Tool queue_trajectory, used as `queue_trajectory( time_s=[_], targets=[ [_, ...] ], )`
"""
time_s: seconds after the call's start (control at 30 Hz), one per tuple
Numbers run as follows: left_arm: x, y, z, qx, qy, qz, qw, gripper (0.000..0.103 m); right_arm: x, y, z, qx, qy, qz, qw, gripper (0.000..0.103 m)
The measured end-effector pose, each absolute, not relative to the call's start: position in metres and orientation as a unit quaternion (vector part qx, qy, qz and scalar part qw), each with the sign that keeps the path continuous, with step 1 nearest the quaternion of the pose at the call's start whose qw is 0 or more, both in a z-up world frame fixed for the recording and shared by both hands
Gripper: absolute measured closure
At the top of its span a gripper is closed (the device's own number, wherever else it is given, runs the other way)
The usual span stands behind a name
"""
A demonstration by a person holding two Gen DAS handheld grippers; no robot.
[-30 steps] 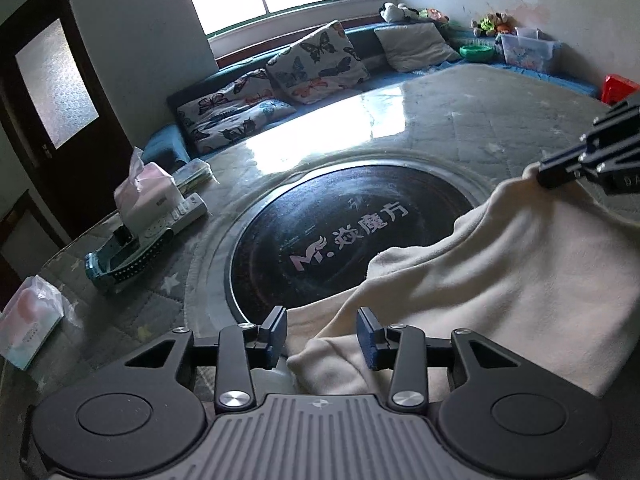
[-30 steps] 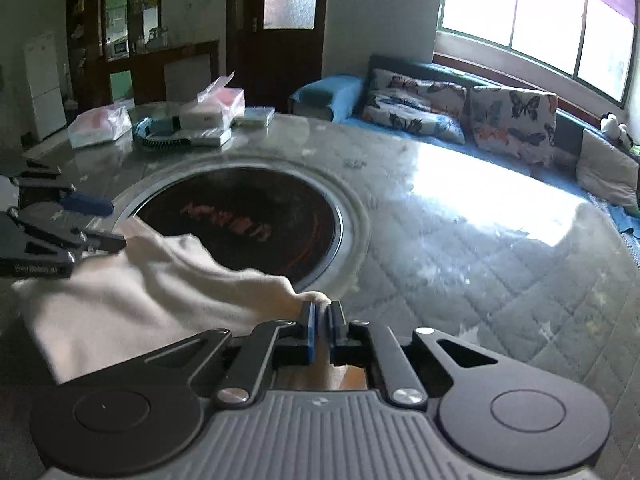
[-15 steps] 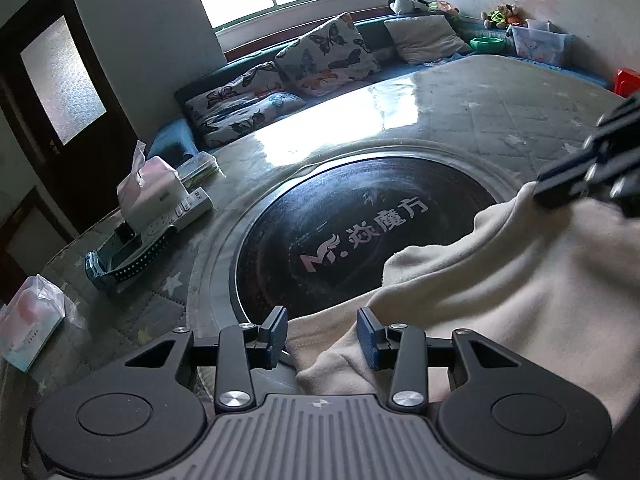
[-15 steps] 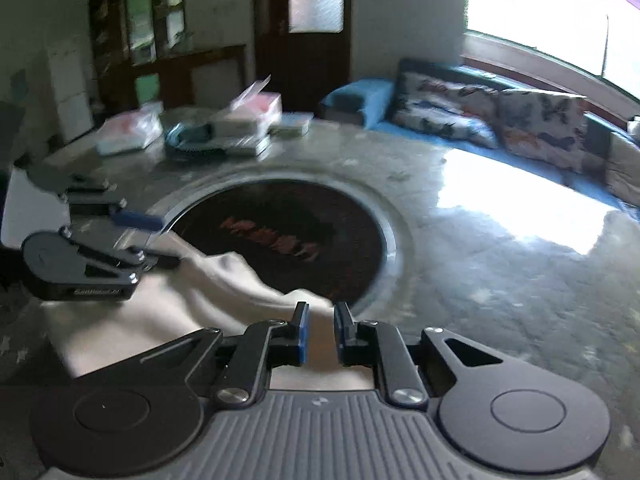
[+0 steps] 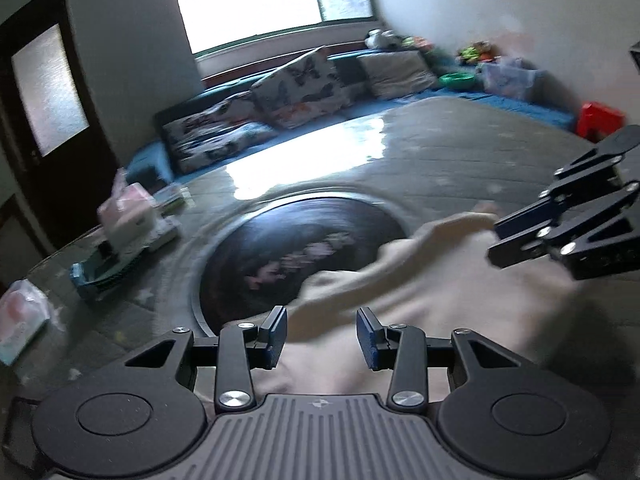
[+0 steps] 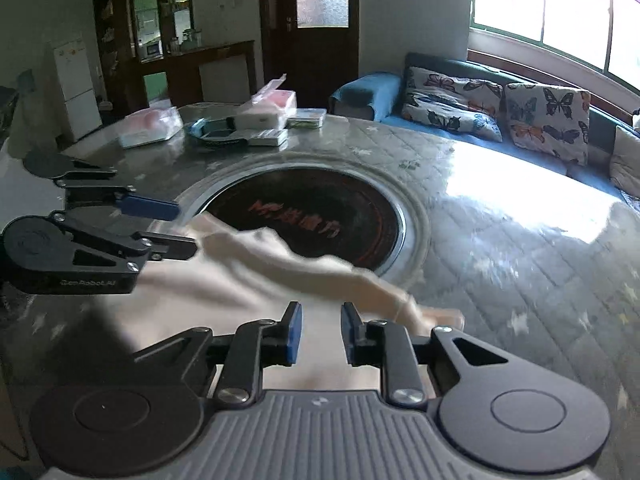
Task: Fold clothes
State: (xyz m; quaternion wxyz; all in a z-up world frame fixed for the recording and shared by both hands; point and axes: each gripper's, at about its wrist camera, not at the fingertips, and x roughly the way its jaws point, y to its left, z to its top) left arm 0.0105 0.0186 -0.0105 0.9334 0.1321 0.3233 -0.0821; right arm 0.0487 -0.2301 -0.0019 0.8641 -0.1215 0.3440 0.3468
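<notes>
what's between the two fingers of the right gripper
Only the cream garment lying below the open gap of the right gripper; the fingers aren't pinching it, as the right wrist view shows.

Bright living room around a large quilt-covered round table

Daylight pours through wide windows (image 6: 560,12) on the far right, glaring off the table's glossy cover (image 6: 500,240). Beneath them a blue bench sofa (image 6: 372,92) carries butterfly-print cushions (image 6: 548,116). A dark wooden door (image 6: 316,20) with frosted glass stands far centre; a white fridge (image 6: 78,88) stands far left.
</notes>
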Motion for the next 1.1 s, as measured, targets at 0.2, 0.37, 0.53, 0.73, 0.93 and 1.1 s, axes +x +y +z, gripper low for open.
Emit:
queue_trajectory(
  time_s=[0.2,0.37,0.53,0.73,0.93,1.1],
  targets=[
    [-0.014,-0.006,-0.022,0.132,0.322,-0.114,0.93,0.061,0.012,-0.251,-0.006,-0.12,0.344,0.341,0.867,0.082],
    [-0.016,-0.011,-0.037,0.131,0.334,-0.113,0.927,0.062,0.006,-0.266,-0.022,-0.109,0.358,0.32,0.87,0.083],
    [-0.019,-0.007,-0.034,0.118,0.334,-0.111,0.928,0.062,0.006,-0.271,-0.026,-0.1,0.36,0.319,0.871,0.083],
    [-0.029,0.006,-0.026,0.102,0.326,-0.101,0.934,0.062,0.013,-0.256,-0.011,-0.102,0.333,0.33,0.877,0.078],
    [-0.036,0.034,-0.029,0.061,0.339,-0.079,0.936,0.062,0.027,-0.242,-0.03,-0.099,0.35,0.33,0.871,0.078],
    [-0.046,0.047,-0.023,0.035,0.331,-0.081,0.94,0.062,0.017,-0.238,-0.026,-0.112,0.338,0.343,0.869,0.078]
  ],
)
